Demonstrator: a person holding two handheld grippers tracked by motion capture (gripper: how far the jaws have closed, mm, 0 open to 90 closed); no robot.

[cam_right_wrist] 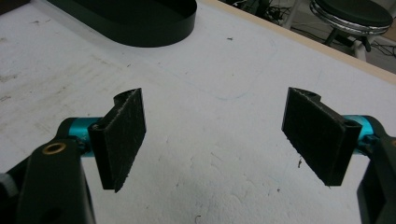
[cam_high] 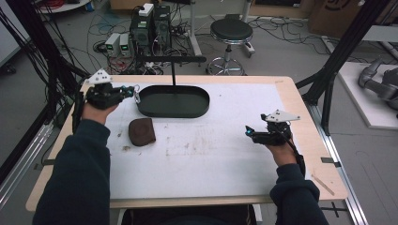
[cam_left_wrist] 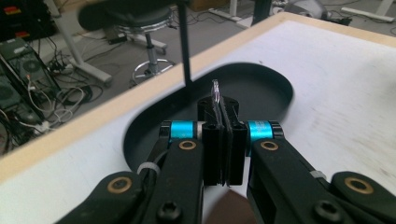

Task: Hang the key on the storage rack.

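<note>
At upper left, the left claw pinches a small clear ring over the tray, seemingly to drop it in, while the right claw idles open above the surface.

I'm working in a robotics lab; computer towers and tangled cables crowd the floor. A stool stands past the table; black frame struts rise alongside.

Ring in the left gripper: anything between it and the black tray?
Nothing visible. The left gripper is shut on the ring right at the tray's near end; only the thin post rises farther back, off the direct line.
</note>
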